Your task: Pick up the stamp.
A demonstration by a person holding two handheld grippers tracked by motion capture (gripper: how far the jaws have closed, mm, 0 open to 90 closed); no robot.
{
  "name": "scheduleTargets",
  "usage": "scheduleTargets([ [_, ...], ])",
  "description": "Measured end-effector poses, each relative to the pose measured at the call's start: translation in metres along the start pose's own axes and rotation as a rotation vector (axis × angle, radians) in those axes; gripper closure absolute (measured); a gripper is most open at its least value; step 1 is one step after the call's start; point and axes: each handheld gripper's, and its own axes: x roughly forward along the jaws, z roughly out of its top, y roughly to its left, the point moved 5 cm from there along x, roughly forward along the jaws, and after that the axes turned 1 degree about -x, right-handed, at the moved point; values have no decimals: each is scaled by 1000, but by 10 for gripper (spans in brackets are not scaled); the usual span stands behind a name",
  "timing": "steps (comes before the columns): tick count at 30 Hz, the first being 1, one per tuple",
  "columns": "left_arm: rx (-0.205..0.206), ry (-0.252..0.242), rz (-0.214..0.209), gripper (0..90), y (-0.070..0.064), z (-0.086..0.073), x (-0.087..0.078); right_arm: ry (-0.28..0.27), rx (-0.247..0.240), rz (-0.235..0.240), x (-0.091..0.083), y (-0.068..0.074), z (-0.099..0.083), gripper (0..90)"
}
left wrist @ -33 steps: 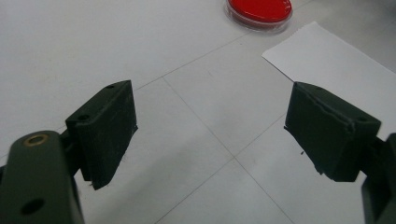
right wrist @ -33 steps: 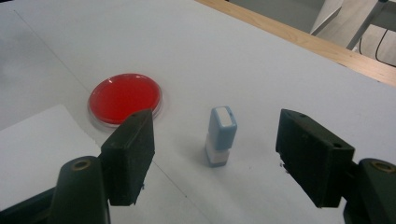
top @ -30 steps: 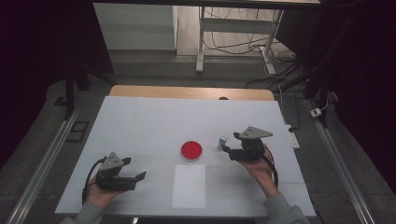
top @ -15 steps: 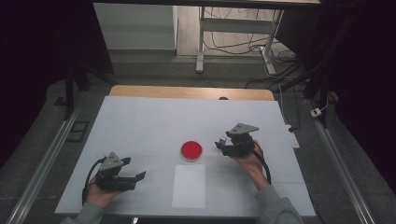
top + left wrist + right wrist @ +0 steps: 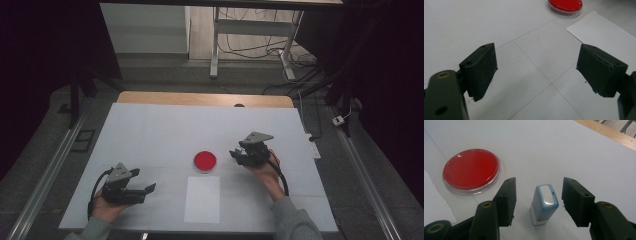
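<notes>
Straddling the upright stamp on the white table, right tool gaping, untouching.

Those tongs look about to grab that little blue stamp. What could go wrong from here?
1. The blue stamp stands upright, narrow and tall, between the open right tongs. If one jaw touches first, it could tip over.
2. The red ink pad lies close beside the left jaw, so a sideways drift might bump it.
3. A squeeze high on the rounded cap might slip.
</notes>
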Motion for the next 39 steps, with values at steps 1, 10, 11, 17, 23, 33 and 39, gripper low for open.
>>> scheduleTargets([
  [1, 2, 0, 0, 171, 0, 0, 0, 6, -5, -2, 0, 0, 0, 473],
  [10, -1, -1, 2, 171, 1, 0, 0, 22, -11, -14, -1, -3, -4, 596],
  [11, -1, -1, 2, 171, 1, 0, 0, 25, -12, -16, -2, -3, -4, 625],
  [17, -2, -2, 2, 171, 2, 0, 0, 19, -8, 10, -2, -4, -6, 748],
  [23, -2, -2, 2, 171, 2, 0, 0, 10, -22, 1, -5, -3, -4, 752],
  [33, -1, 0, 4, 171, 2, 0, 0, -25, -8, -5, -11, -4, 0, 752],
  [39, 1, 4, 4, 172, 2, -1, 1, -42, 1, -4, -15, -4, 2, 752],
])
